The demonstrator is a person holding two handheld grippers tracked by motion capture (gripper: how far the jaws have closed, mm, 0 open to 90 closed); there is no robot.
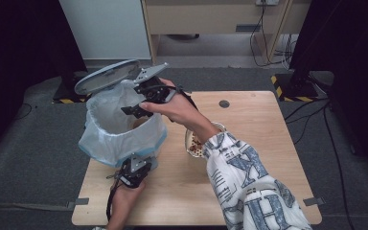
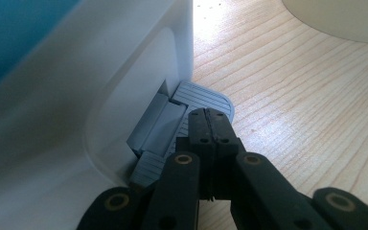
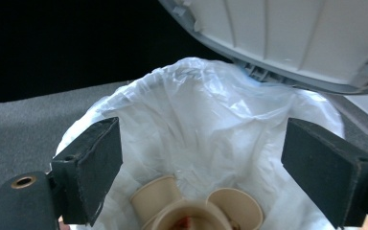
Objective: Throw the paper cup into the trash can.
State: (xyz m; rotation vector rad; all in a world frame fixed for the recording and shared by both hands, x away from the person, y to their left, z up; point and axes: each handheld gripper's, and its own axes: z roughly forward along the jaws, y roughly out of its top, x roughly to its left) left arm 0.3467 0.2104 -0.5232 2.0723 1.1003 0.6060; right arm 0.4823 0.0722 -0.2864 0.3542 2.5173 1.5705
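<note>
While the left gripper (image 2: 210, 125), its jaws pressed together on nothing, bears down on the ribbed grey pedal (image 2: 202, 98) at the foot of the smooth white bin (image 1: 120, 129), the lid (image 1: 106, 75) stands raised; should that tip slide off the pedal, the hard plastic lid would likely drop onto the right gripper (image 3: 220, 167). That gripper hangs over the bin's mouth with jaws spread wide and empty, above tan paper cups (image 3: 196, 206) (three, I think) lying in the thin, crinkled, translucent liner (image 3: 196, 120).
</note>
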